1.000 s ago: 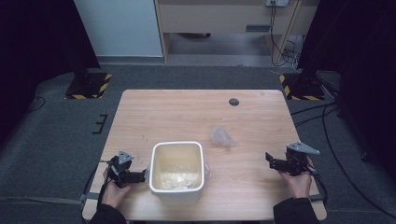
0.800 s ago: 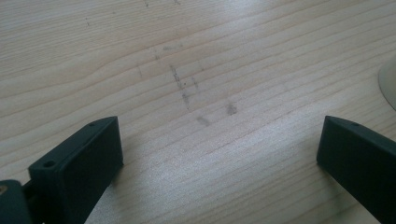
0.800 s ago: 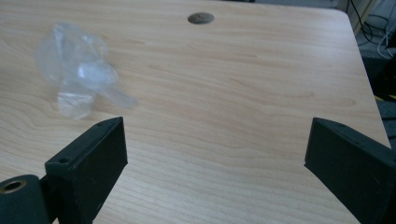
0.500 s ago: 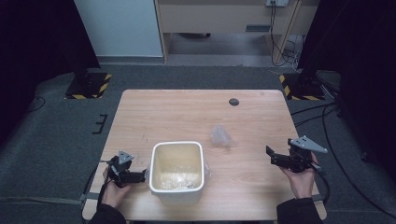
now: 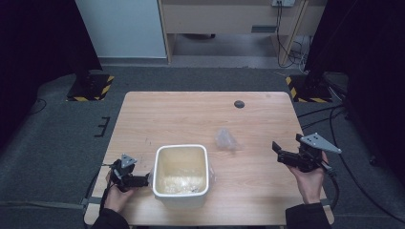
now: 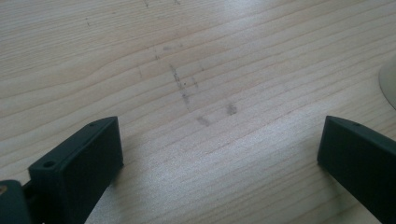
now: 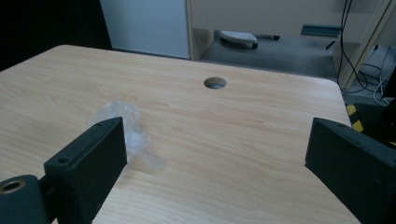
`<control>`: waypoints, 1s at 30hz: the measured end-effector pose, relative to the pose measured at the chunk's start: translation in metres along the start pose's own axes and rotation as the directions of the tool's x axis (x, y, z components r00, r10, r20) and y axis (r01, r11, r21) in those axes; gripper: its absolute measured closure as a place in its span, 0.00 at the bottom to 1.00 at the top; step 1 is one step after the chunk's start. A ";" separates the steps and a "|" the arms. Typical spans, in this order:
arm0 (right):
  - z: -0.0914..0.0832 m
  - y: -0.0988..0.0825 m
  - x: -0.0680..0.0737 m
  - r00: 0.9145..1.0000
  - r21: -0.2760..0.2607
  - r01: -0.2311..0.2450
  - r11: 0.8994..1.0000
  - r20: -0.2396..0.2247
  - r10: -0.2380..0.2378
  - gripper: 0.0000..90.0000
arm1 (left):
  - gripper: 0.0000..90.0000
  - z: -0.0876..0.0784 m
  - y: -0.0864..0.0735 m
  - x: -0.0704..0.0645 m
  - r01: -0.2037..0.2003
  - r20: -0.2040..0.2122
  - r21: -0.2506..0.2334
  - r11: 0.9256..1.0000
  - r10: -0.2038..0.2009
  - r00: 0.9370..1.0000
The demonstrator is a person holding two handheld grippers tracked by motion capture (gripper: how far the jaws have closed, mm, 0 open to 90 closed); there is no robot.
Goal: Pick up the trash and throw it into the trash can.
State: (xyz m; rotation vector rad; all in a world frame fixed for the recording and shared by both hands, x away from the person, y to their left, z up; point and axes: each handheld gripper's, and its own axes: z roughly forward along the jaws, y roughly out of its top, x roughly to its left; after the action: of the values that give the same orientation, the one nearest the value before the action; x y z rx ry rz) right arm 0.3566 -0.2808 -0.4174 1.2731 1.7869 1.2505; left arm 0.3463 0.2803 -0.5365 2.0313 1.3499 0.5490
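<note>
A white square tub [image 5: 181, 169] stands near the front of the wooden table [image 5: 191, 119], with pale crumpled stuff in its bottom. A crumpled piece of clear plastic [image 5: 227, 139] lies to its right and farther back, also clear plastic [image 7: 126, 128] behind one jaw in the right gripper view. My left gripper [image 5: 141, 181] rests low just left of the tub, open, with bare wood between its jaws [image 6: 219, 149]. My right gripper [image 5: 278, 153] is held above the table's right side, open and empty [image 7: 217, 154], pointing towards the plastic.
A round cable hole [image 5: 239, 104] sits at the back of the table, also the hole [image 7: 215, 83] in the right gripper view. The tub's rim [image 6: 390, 84] edges into the left gripper view. Dark floor, cables and cabinets surround the table.
The right hand has lifted its gripper a little and shifted it slightly back and right. The left gripper and the tub have stayed put.
</note>
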 end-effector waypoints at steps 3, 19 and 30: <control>-0.002 0.007 0.004 1.000 -0.017 -0.002 1.000 -0.001 0.002 0.06 | 0.00 0.000 0.000 0.000 0.000 0.000 0.000 1.000 0.000 1.000; 0.010 0.039 0.023 0.999 -0.061 0.025 0.998 -0.026 -0.027 0.06 | 0.00 0.000 0.000 0.000 0.000 0.000 0.000 1.000 0.000 1.000; 0.021 0.059 0.037 0.998 -0.088 0.034 0.996 -0.043 -0.038 0.06 | 0.00 0.000 0.000 0.000 -0.002 0.000 0.000 1.000 0.002 1.000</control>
State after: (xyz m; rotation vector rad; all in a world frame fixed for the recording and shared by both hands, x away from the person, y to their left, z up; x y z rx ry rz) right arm 0.3831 -0.2337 -0.3685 1.1685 1.7587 1.3311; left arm 0.3465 0.2800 -0.5365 2.0330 1.3481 0.5494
